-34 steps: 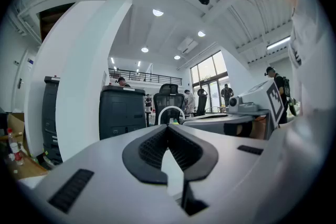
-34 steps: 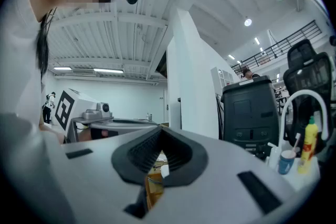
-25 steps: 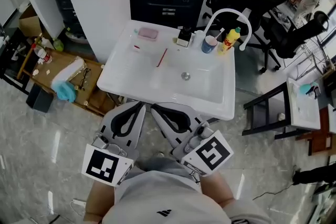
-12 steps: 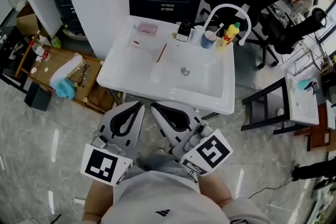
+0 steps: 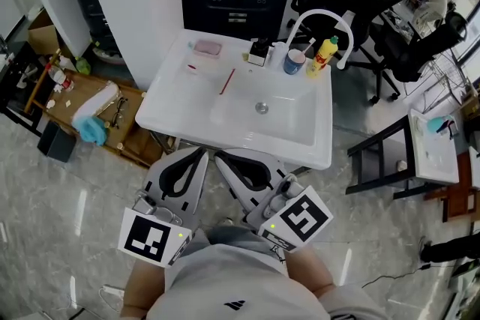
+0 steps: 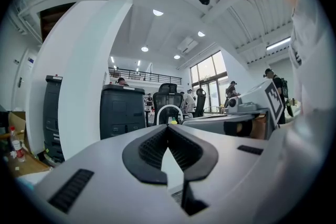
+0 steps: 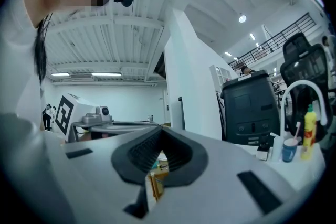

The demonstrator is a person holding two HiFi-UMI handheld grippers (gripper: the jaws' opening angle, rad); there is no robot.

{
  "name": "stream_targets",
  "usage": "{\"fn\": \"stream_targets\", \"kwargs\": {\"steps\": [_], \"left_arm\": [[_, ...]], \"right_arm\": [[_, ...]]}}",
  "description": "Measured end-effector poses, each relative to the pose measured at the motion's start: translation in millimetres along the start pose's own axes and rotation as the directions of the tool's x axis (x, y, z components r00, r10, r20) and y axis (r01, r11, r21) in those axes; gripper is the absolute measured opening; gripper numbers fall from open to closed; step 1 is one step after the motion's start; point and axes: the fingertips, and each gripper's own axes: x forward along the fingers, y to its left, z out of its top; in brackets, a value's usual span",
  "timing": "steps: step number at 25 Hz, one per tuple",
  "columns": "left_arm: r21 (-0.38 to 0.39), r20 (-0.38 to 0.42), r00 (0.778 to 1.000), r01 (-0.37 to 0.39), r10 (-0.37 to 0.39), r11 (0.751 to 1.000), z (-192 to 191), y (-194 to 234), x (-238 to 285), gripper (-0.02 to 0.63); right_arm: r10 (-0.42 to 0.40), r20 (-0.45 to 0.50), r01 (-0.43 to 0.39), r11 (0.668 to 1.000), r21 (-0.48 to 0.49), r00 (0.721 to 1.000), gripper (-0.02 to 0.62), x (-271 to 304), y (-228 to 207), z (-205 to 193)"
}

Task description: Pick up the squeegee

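While both grippers hung low in front of your body, the pickup had not begun. Your left gripper (image 5: pixel 196 151) and right gripper (image 5: pixel 220 154) pointed toward the near edge of the white sink (image 5: pixel 172 112) but stopped short of it, touching nothing. In the left gripper view the jaws (image 6: pixel 168 126) were together at their tips with nothing between them. In the right gripper view the jaws (image 7: pixel 159 129) were also together and empty.

The squeegee (image 5: pixel 260 52) was hard to pick out. As best you could judge, it was the black-and-white thing standing on the sink's back rim, just left of the tap (image 5: pixel 322 17), well apart from both grippers. A blue cup (image 5: pixel 292 61) and a yellow bottle (image 5: pixel 324 55) stood on the tap's other side. A pink soap (image 5: pixel 208 48) and a thin red stick (image 5: pixel 227 81) lay on the left ledge.

Everything was left to do: reach across the basin, open one pair of jaws, close them on the handle and lift.

Compared with a second before, little had changed. The sink sat slightly higher and further left in the head view, a shift of your head, not of the things. The grippers kept nearly the same place and the same closed set.
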Motion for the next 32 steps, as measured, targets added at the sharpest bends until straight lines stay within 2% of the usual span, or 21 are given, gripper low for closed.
{"fn": "stream_targets", "kwargs": {"steps": [9,18,25,32], "left_arm": [[0.002,-0.014,1.0,0.002,-0.002,1.0,-6,-7,6,0.012],[-0.008,-0.039,0.998,0.046,-0.046,0.999,-10,1,22,0.012],[-0.026,-0.052,0.997,0.057,-0.058,0.998,-21,32,29,0.012],[-0.045,-0.059,0.993,0.104,-0.106,0.994,-22,80,51,0.012]], "right_arm": [[0.001,0.004,-0.001,1.0,0.002,1.0,0.009,-4,-8,-3],[-0.03,-0.011,0.031,0.999,0.015,0.999,0.009,6,-21,-7],[-0.048,-0.026,0.048,0.998,0.027,0.999,0.009,38,-32,-15],[-0.099,-0.041,0.101,0.994,0.038,0.994,0.009,82,-55,-17]]}}
